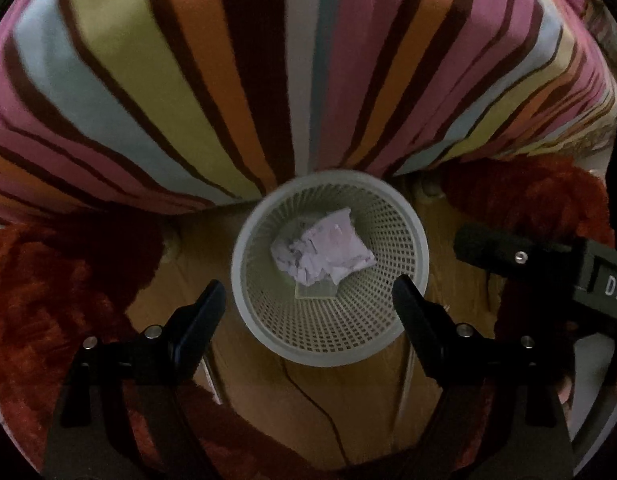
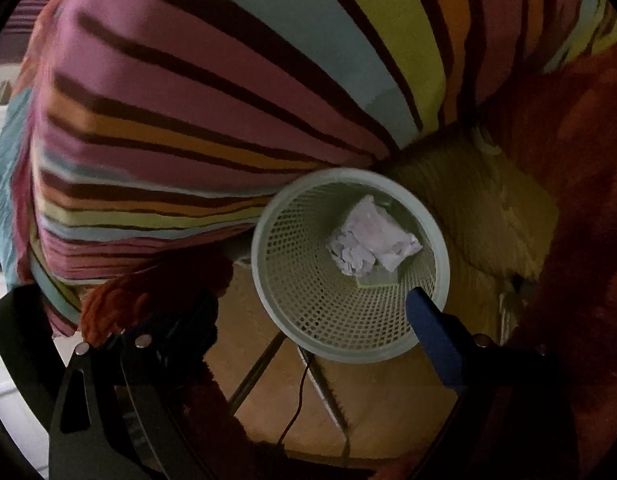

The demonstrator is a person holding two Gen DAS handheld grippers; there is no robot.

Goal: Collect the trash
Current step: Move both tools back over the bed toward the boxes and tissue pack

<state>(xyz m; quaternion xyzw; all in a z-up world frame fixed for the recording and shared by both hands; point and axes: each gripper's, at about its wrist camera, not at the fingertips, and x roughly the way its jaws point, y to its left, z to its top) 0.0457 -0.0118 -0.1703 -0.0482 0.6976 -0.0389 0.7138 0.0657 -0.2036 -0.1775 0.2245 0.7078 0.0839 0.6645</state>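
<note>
A pale mesh waste basket (image 1: 332, 350) stands on the wooden floor below both grippers; it also shows in the right wrist view (image 2: 348, 350). Crumpled white paper (image 1: 322, 250) lies at its bottom, also seen in the right wrist view (image 2: 372, 244). My left gripper (image 1: 308, 300) is open and empty above the basket's near rim. My right gripper (image 2: 312, 308) is open and empty above the basket, its blue-padded finger (image 2: 436, 340) over the rim. The right gripper's body (image 1: 548, 268) shows at the right of the left wrist view.
A striped bedspread (image 1: 268, 80) hangs behind the basket and fills the upper half of both views (image 2: 188, 120). A red shaggy rug or blanket (image 1: 48, 300) lies on both sides of it. A thin dark cable (image 2: 296, 408) and metal legs (image 2: 260, 364) cross the wooden floor (image 1: 268, 400).
</note>
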